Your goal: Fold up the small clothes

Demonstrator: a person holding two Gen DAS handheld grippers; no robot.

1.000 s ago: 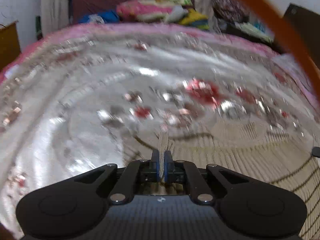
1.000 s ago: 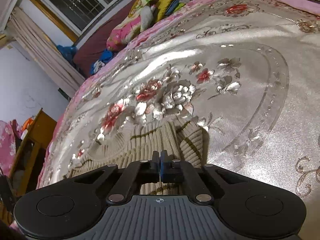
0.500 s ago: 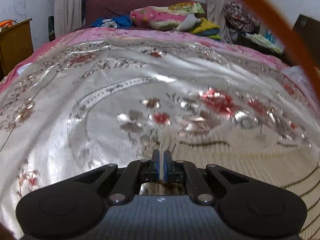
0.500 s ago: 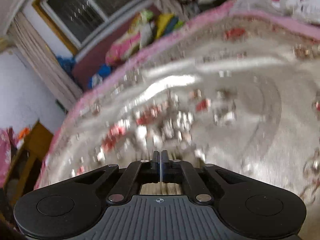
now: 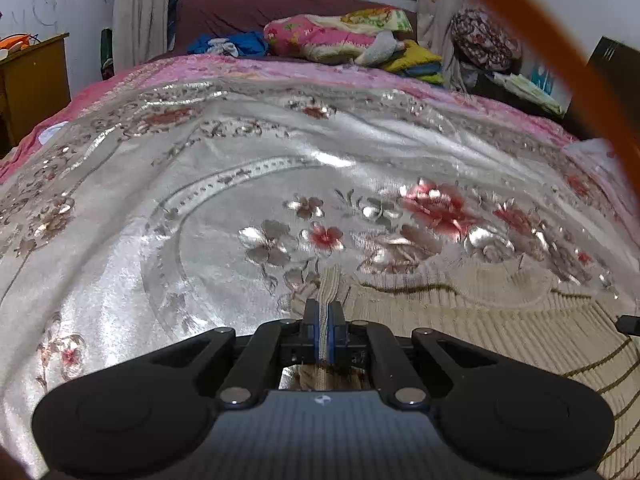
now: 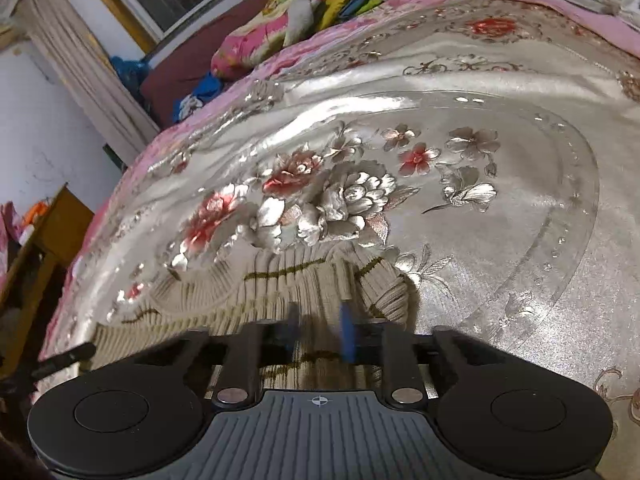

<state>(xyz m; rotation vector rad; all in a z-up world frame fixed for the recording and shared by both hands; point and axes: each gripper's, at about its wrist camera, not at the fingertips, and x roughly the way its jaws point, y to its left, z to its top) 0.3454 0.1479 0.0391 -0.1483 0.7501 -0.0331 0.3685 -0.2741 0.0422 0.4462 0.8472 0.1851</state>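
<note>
- A bed fills both views, covered by a shiny silver bedspread (image 5: 200, 200) with red and grey flowers and a pink border along its far edge.
- The task's thing, a cream ribbed sweater (image 5: 480, 320) with thin dark stripes, lies flat on the bedspread. It takes the lower right of the left wrist view and the lower centre-left of the right wrist view (image 6: 280, 292).
- A pile of bright pillows and folded bedding (image 5: 332, 36) sits at the top centre, against the dark red headboard.
- A wooden cabinet (image 5: 32, 80) stands at the left edge.
- The left hand-held gripper (image 5: 325, 320), low in the centre, is clenched on a raised fold of the sweater's edge; ribbed cloth stands up between the blue pads.
- The right hand-held gripper (image 6: 320, 328) is released. Its blue pads (image 6: 347, 332) are blurred and stand apart, with the sweater showing through the gap.
</note>
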